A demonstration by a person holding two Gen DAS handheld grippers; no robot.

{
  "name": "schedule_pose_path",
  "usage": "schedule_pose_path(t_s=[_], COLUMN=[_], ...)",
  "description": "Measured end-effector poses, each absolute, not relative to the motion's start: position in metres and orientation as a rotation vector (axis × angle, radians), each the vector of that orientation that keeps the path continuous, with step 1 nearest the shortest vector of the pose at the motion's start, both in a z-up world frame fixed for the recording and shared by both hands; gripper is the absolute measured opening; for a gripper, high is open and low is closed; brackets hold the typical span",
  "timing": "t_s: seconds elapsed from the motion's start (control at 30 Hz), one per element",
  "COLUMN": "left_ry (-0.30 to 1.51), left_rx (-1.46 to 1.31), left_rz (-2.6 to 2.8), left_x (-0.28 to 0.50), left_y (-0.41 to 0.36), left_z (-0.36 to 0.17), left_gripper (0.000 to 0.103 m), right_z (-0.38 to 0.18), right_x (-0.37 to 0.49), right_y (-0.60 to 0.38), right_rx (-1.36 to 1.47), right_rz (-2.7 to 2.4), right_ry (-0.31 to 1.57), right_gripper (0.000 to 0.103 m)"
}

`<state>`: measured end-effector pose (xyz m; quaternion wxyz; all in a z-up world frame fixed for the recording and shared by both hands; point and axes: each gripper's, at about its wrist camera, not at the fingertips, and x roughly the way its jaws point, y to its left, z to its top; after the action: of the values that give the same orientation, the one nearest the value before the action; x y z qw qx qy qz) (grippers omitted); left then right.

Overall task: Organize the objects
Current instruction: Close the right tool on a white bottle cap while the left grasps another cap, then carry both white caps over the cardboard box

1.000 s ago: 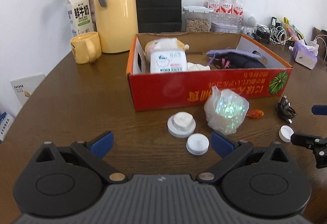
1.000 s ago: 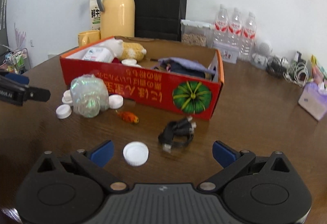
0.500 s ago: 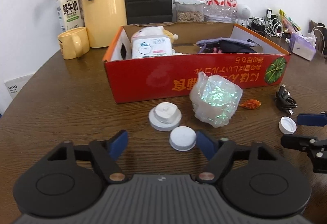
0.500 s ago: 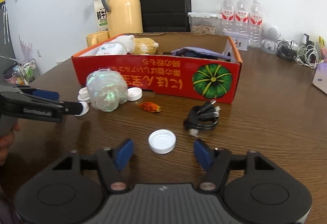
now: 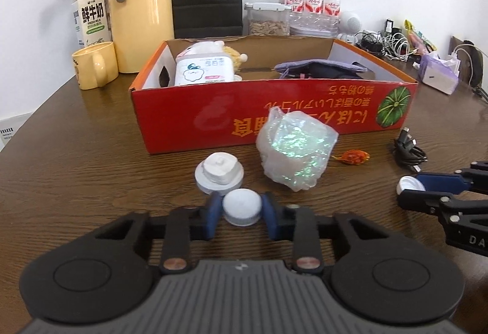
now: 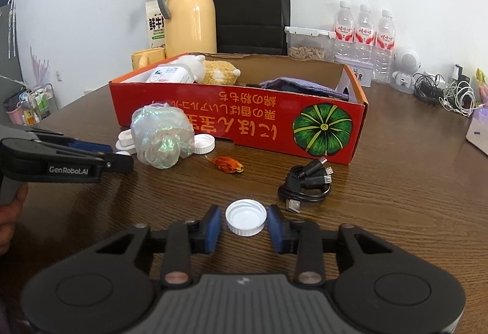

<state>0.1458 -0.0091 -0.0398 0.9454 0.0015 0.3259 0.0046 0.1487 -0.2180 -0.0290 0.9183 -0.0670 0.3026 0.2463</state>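
Left gripper (image 5: 241, 209) clamped on white cap (image 5: 242, 208), arm marked "GenRobot.AI"; right gripper (image 6: 245, 221) narrowly flanking ribbed lid (image 6: 246, 217), contact unclear; milk carton (image 5: 90, 17) "FRESH MILK".

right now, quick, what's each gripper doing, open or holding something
Left gripper: jaws shut on the white cap, which sits on the table.
Right gripper: jaws nearly closed around the upturned white lid, small gaps both sides, not yet gripping.

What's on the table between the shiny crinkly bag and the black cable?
A small orange candy lies on the bare wood between the shiny bag and the black cable. The right wrist view shows it best.
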Motion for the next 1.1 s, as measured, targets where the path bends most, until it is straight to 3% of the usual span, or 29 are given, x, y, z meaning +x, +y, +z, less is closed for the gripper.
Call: schedule_pose_path(t_s=[0.57,1.1], left_ry=[0.553,0.393], left_rx=[-0.060,-0.063], left_rz=[0.006,-0.013], left_x=[0.136,0.177], left_y=[0.002,-0.006], left_z=[-0.007,0.044], left_gripper=[0.029,0.029], right_z=[-0.019,0.038], right_x=[0.148,0.185], right_y=[-0.216,-0.188], right_rx=[-0.135,-0.177], right_rz=[0.522,0.538], right_ry=[0.579,0.362], right_gripper=[0.027,0.027])
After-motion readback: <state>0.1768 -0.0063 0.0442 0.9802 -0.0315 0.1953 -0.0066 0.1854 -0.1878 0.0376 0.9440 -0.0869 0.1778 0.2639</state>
